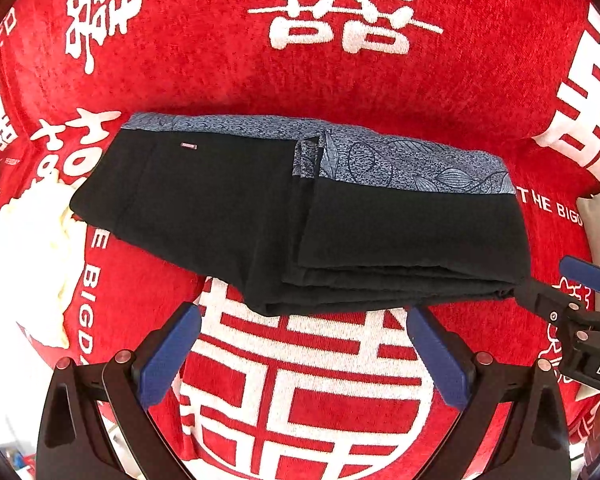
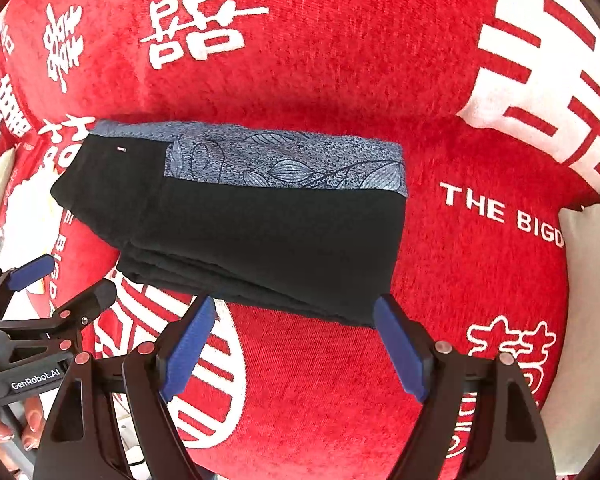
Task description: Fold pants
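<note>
**Pants folded into a compact stack; both tools stand off, open and empty**

Surface: a red plush cloth with large white woven characters and lettering [image 1: 380,100] covers the surface across both views. A cream-white crumpled fabric item [image 1: 32,248] lies at its left edge, and a pale grey cushion-like object [image 2: 592,280] at its right edge; neither touches the work.

Task item: the black knit pants with a blue-grey leaf-patterned waistband [image 1: 228,216] lie near the middle of the cloth as a layered rectangular bundle. Several stacked fold edges show along the near side. The patterned band runs along the far edge, and a small label sits on the left part. The left portion juts out past the upper layer, so the stack is not fully squared.

Judgement on progress: the main folds appear done. What may be left is one further fold or a tidying of the left overhang; the pictures do not settle which.

Tools: the left tool [image 1: 300,344], black with blue pads, is spread wide, holding nothing, just short of the bundle's near edge. The right tool [image 2: 296,328] is likewise spread wide and empty, its right finger [image 2: 400,352] close against the bundle's near right corner; contact cannot be confirmed.
</note>
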The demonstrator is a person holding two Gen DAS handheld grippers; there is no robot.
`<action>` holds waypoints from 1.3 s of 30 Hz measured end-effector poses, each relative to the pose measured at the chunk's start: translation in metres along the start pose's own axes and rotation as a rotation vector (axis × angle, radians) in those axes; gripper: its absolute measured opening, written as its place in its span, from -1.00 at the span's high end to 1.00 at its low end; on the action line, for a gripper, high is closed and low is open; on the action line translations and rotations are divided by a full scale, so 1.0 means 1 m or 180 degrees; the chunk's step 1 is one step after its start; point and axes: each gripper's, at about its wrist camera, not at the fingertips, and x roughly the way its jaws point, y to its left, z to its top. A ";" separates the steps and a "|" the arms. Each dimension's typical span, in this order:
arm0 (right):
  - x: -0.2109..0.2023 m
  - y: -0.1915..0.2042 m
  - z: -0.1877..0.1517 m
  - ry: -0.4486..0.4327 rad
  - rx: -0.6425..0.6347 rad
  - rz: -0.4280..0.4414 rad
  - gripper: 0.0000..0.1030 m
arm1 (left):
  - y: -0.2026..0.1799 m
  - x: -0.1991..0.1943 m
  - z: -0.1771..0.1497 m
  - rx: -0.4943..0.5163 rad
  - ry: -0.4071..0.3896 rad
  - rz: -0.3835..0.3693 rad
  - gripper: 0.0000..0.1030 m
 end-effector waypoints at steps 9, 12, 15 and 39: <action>0.003 0.006 -0.002 0.0009 -0.0100 -0.0005 -0.64 | 0.008 -0.005 -0.007 -0.0079 -0.0010 0.0034 -1.00; 0.006 0.012 -0.003 0.0026 -0.0124 -0.0046 -0.64 | 0.014 -0.003 -0.009 -0.0080 0.0006 0.0017 -1.00; 0.006 0.020 -0.002 0.0012 -0.0108 -0.0086 -0.64 | 0.021 0.004 -0.008 -0.0056 0.0045 -0.0001 -1.00; 0.045 0.137 0.015 0.0123 0.0100 -0.0252 -0.64 | 0.157 0.039 0.021 -0.0157 0.0117 -0.0136 -1.00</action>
